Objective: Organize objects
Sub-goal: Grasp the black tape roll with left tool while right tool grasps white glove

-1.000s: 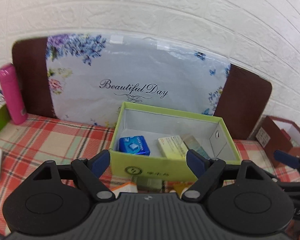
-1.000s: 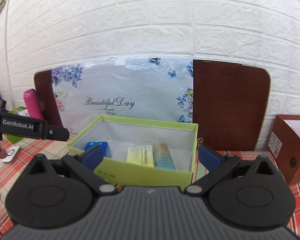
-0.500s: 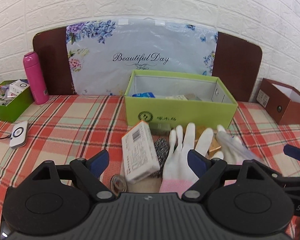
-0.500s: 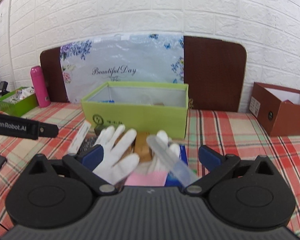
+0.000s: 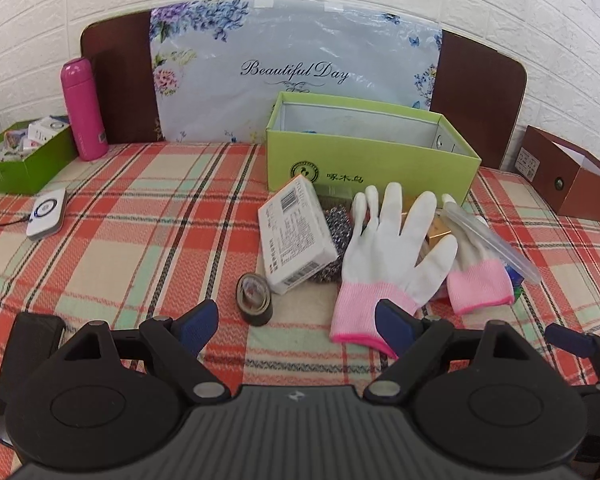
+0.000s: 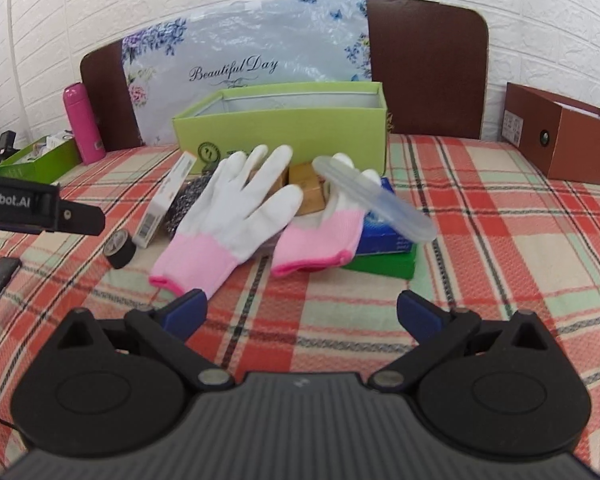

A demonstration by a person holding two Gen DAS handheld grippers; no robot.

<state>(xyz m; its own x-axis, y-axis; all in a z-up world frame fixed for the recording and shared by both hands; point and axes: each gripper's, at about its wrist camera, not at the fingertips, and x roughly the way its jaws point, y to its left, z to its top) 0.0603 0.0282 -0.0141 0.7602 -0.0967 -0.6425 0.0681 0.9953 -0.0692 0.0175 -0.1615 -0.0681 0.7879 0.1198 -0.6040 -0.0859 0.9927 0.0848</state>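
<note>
While the plaid tablecloth [image 5: 132, 216] carries everything, the light green box [image 5: 364, 160] stands open-topped at the back, and just in front of it lies a heap: two white gloves [image 6: 236, 208] with pink cuffs, a white carton [image 5: 294, 236], a clear plastic case [image 6: 376, 200], a steel scourer [image 5: 337, 224] and a dark tape roll [image 5: 255, 298]. Left gripper [image 5: 296, 322] and right gripper [image 6: 302, 310] both hang wide apart before the heap, gripping nothing.

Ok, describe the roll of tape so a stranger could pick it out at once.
Start at the open lime-green box on the plaid tablecloth; a pile of things lies in front of it. At the pile's near left corner, just off the white barcoded carton, stands the roll of tape. It is the only small, dark ring there.
</note>
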